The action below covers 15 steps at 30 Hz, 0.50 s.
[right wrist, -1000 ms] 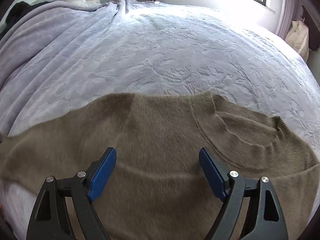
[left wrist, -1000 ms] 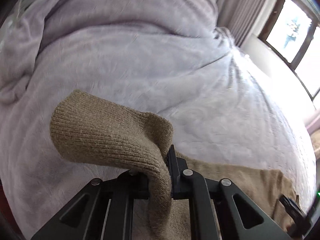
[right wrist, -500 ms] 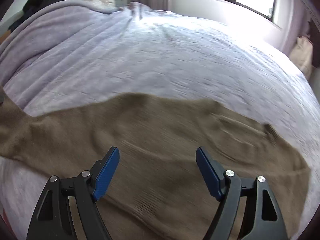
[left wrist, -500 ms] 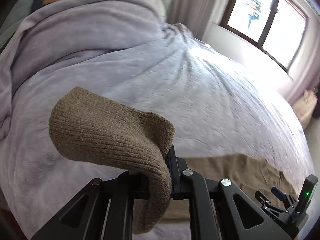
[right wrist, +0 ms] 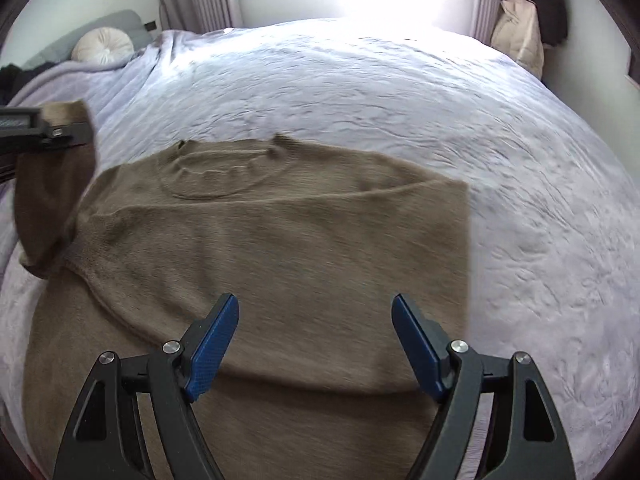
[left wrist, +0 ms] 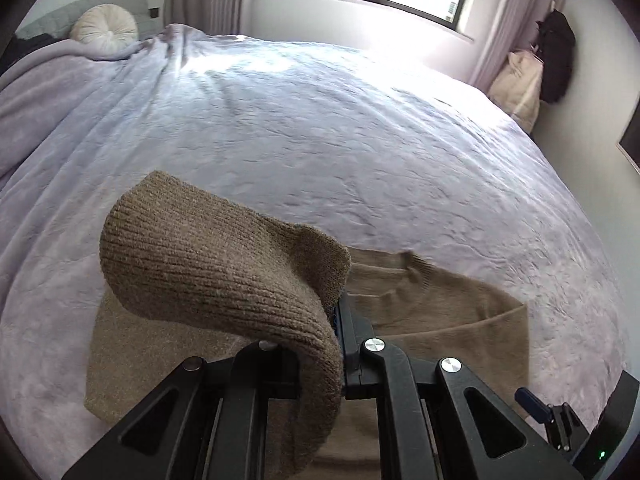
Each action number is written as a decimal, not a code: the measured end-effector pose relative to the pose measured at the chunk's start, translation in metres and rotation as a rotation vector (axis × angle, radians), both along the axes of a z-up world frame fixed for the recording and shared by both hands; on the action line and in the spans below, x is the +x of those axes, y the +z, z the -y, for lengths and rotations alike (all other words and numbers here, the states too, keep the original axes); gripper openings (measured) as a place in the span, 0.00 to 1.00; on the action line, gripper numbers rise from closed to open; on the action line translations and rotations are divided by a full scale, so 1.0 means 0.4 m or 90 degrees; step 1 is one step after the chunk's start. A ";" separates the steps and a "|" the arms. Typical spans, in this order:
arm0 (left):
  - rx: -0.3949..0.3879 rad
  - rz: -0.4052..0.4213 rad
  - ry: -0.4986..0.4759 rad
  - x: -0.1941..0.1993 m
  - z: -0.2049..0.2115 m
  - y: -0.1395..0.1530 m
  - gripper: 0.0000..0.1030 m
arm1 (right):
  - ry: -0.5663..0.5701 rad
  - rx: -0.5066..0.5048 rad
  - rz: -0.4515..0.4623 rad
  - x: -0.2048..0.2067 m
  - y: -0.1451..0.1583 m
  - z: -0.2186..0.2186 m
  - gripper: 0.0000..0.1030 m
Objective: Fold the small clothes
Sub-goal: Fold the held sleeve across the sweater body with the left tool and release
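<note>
A brown knit sweater (right wrist: 280, 232) lies flat on the lavender bedspread (right wrist: 400, 100), neckline toward the window. One sleeve is folded across its chest, with the ribbed cuff (right wrist: 86, 256) at the left. My left gripper (left wrist: 338, 312) is shut on the other sleeve's cuff (left wrist: 208, 264), which arches over its fingers and hangs above the sweater's left side. In the right wrist view, that gripper (right wrist: 60, 132) and the hanging sleeve (right wrist: 48, 200) show at the left edge. My right gripper (right wrist: 314, 340) stands open above the sweater's lower half, with nothing between its blue pads.
A round cream cushion (left wrist: 106, 28) and a grey headboard sit at the far left of the bed. A beige bag (left wrist: 518, 80) and a dark item hang by the right wall. A bright window is behind the bed. The bedspread stretches wide beyond the sweater.
My left gripper has swung the held sleeve sideways and rolled, so its view now faces the window and the sweater's body. My right gripper has shifted over the sweater, still open.
</note>
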<state>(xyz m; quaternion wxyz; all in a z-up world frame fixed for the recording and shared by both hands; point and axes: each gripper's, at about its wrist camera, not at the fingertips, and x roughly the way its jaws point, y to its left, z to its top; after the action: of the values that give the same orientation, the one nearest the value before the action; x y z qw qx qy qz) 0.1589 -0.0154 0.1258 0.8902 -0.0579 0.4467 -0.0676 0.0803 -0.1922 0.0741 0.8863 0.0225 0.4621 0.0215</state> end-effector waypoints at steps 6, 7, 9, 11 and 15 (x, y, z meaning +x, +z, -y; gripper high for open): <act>0.052 -0.042 -0.080 -0.017 0.249 -0.102 0.12 | -0.017 0.039 0.009 -0.041 -0.018 0.115 0.80; 0.059 -0.054 -0.096 -0.015 0.277 -0.127 0.12 | -0.020 0.046 0.010 -0.050 -0.020 0.136 0.80; 0.070 -0.091 -0.119 -0.007 0.310 -0.175 0.12 | -0.025 0.062 0.009 -0.057 -0.032 0.162 0.80; 0.094 -0.102 -0.124 -0.007 0.321 -0.206 0.19 | -0.034 0.079 0.009 -0.062 -0.039 0.189 0.80; 0.107 -0.060 -0.130 -0.032 0.296 -0.175 0.89 | -0.028 0.112 0.019 -0.072 -0.040 0.210 0.80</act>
<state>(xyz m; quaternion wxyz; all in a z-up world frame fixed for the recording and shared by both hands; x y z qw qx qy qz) 0.1461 -0.1339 0.0560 0.8585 0.0596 0.4956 -0.1172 0.0515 -0.2760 0.0580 0.8877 0.1104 0.4449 0.0431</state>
